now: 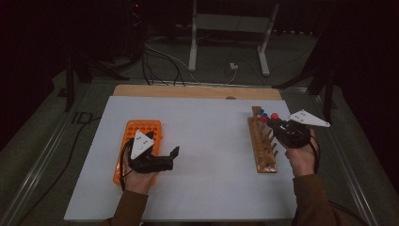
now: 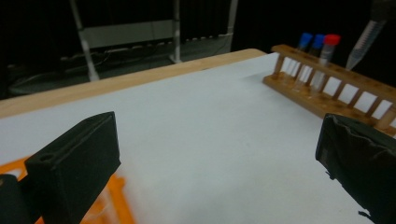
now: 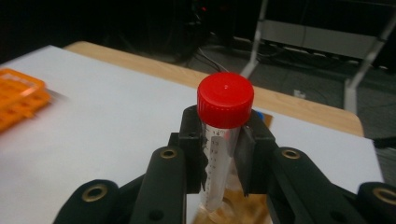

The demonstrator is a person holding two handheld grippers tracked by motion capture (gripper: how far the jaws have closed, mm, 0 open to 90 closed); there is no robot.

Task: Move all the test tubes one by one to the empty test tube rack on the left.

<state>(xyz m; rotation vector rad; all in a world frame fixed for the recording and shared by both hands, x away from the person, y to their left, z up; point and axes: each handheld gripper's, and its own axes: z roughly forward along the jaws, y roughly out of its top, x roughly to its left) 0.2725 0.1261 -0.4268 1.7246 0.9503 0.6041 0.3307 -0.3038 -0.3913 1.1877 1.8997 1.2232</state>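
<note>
The right gripper (image 3: 223, 161) clamps its matte black jaws on a clear, graduated plastic tube (image 3: 218, 158) with a glossy red screw cap, lifted above the slotted wooden rack (image 1: 263, 146). The left gripper (image 2: 219, 172), jaws wide and empty, hovers beside the orange plastic grid rack (image 1: 141, 129).

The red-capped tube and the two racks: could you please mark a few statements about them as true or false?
1. The right gripper is shut on the red-capped tube. True.
2. The left gripper holds a tube. False: its jaws stand open with nothing between them.
3. The wooden rack holds two blue-capped tubes. True.
4. The orange rack lies beside the right hand. False: it lies by the left hand.
</note>
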